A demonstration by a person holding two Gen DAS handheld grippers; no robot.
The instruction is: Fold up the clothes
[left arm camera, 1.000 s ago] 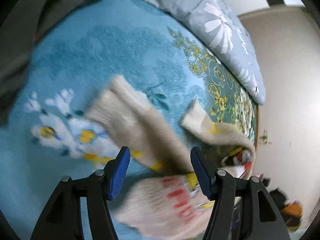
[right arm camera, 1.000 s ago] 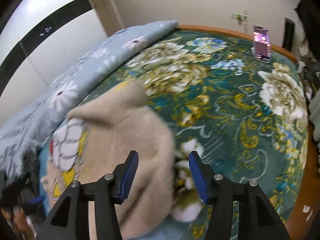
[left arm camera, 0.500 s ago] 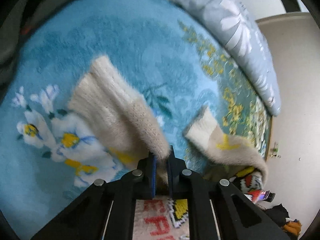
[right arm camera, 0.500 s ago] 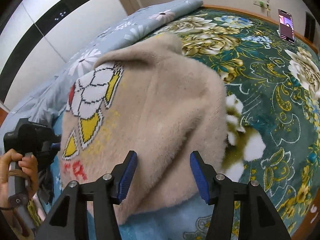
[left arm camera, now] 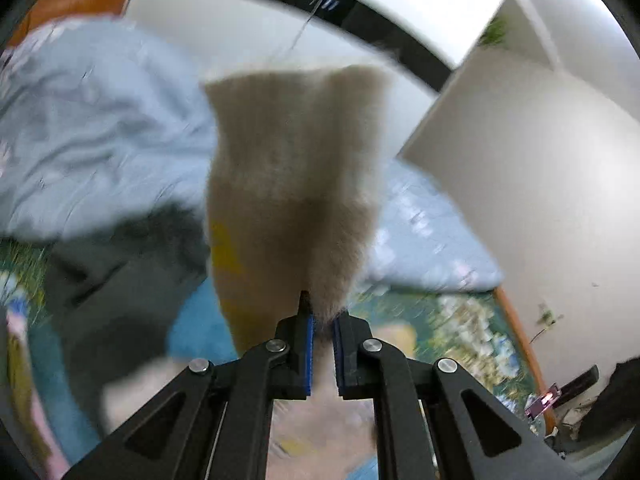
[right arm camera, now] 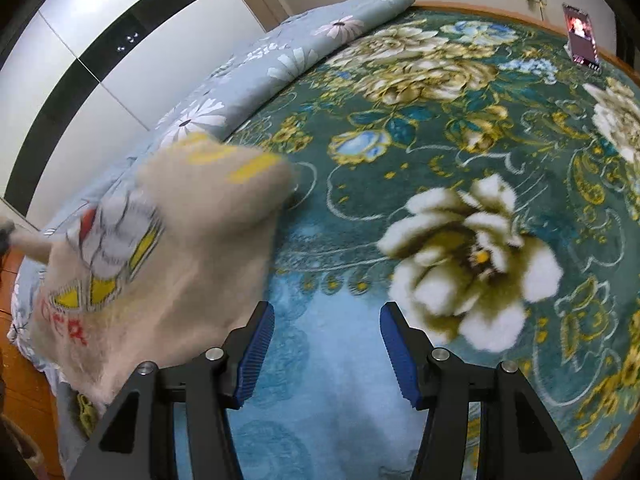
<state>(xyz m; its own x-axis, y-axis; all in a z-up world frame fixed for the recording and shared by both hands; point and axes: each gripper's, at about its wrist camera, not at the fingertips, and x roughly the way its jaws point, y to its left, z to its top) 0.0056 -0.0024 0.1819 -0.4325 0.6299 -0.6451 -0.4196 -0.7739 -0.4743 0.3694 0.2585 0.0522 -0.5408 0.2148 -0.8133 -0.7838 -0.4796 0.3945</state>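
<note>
A fuzzy beige sweater with a yellow, white and red pattern is the garment in play. In the left wrist view its sleeve point(left arm camera: 292, 184) hangs lifted in the air, blurred, and my left gripper point(left arm camera: 322, 322) is shut on the sleeve's lower end. In the right wrist view the sweater's body point(right arm camera: 160, 264) is raised at the left, above the floral bed cover point(right arm camera: 460, 128). My right gripper point(right arm camera: 327, 354) stands open over the blue patch of the cover, nothing between its fingers, with the sweater just left of its left finger.
A rolled light-blue floral quilt point(right arm camera: 280, 60) lies along the bed's far edge by the wardrobe doors point(right arm camera: 100, 40). A phone point(right arm camera: 582, 36) stands propped at the far right of the bed. A dark grey garment point(left arm camera: 120, 280) lies beside the quilt.
My left gripper shut on the sleeve, then rose and tilted up, lifting the sleeve off the bed. The sweater's body slid left out from between the right fingers, which stay open.
</note>
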